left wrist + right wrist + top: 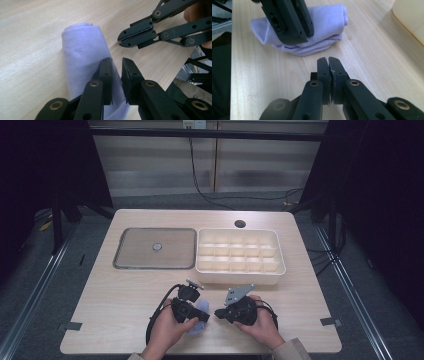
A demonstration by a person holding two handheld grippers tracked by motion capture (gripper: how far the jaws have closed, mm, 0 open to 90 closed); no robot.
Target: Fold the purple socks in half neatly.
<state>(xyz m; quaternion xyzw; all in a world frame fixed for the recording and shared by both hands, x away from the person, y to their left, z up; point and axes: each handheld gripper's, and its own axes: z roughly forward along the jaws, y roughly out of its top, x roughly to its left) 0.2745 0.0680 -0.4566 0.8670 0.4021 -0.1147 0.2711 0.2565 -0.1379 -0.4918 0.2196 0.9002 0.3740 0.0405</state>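
Pale wood-grain laminate runs under both your hands, a table (125,320) with rounded corners. Low in the high view's centre, your left gripper (116,65) has matte black jaws with brass rivets, parted by a narrow gap; they straddle the edge of a soft, ribbed lavender cloth (82,57) rolled into a stubby bundle, though you cannot tell whether they pinch it. Just beside it, your right gripper (328,65) has its jaws pressed together on nothing. Farther up sits a cream plastic box (241,254) with a grid of compartments, and left of it a flat grey metal tray (155,248). Dark floor and cables lie beyond.
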